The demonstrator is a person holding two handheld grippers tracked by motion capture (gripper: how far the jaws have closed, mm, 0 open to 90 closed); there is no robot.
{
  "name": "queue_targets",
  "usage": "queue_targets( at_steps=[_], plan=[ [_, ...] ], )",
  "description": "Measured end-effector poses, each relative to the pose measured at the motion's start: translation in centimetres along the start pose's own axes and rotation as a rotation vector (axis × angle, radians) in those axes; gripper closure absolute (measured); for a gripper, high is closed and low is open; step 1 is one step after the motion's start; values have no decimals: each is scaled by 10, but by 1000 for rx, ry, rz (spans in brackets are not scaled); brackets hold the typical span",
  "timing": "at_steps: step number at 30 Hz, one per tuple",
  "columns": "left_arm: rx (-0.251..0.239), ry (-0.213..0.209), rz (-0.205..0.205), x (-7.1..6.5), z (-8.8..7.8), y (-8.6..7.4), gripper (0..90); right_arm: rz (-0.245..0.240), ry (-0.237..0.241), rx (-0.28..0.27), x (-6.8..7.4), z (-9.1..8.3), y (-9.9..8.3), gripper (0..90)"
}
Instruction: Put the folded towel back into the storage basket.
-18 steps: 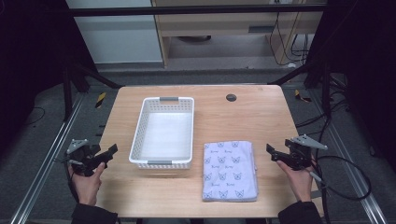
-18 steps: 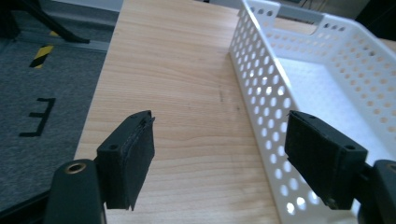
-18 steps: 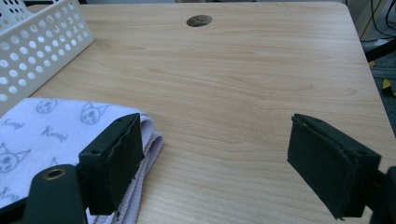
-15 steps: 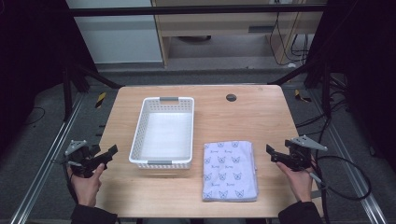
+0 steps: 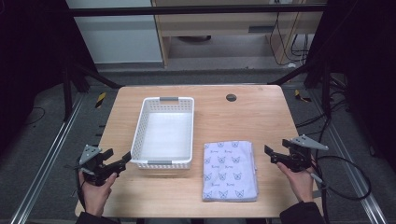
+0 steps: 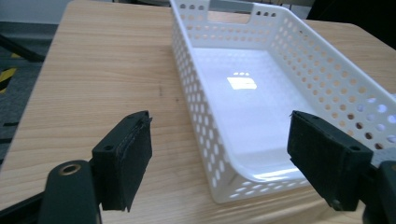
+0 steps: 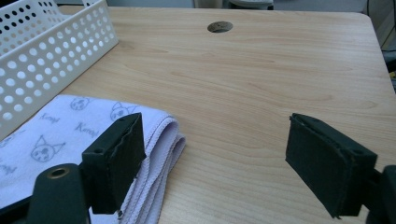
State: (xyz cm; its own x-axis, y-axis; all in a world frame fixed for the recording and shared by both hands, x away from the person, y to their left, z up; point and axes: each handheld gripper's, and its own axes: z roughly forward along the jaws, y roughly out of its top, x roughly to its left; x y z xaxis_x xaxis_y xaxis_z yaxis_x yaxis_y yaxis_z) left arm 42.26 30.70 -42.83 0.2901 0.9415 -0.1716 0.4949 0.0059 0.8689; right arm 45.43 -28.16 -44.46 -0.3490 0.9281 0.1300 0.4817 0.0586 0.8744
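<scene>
Lilac folded cloth (image 5: pixel 230 170) lies untouched by the bench's near edge; I hold both grippers, left (image 5: pixel 122 161) and right (image 5: pixel 271 153), with jaws apart, and next I reach the right one in to pinch the cloth's edge.

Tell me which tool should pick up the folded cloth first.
Right. The right tool sits open just beside the folded cloth, whose edge lies by its jaws. The left tool faces the white basket, which stands between.

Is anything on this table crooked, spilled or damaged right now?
Nothing stands out. The white perforated basket sits upright and empty, and the folded cat-print cloth lies flat and squared beside it on the wooden table. No spills or damage show.
</scene>
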Motion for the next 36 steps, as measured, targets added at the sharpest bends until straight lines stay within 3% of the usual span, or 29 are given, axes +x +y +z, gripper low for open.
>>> queue_targets(
  at_steps=[2, 11, 23, 31, 36],
  plan=[
    [-6, -18, 26, -11, 0, 0, 212, -3, 4, -1, -1, -1, 1, 209],
    [-10, -44, 91, -33, 1, -1, 217, -5, 12, -1, 1, -4, 5, 215],
    [-7, -115, 140, -62, 3, -3, 222, -49, 44, 6, 13, -6, 13, 222],
    [16, -171, 178, -88, 8, -8, 226, -55, 84, 30, 16, -3, 14, 225],
    [29, -208, 202, -106, 11, -13, 226, -62, 106, 29, 19, -2, 15, 178]
  ],
)
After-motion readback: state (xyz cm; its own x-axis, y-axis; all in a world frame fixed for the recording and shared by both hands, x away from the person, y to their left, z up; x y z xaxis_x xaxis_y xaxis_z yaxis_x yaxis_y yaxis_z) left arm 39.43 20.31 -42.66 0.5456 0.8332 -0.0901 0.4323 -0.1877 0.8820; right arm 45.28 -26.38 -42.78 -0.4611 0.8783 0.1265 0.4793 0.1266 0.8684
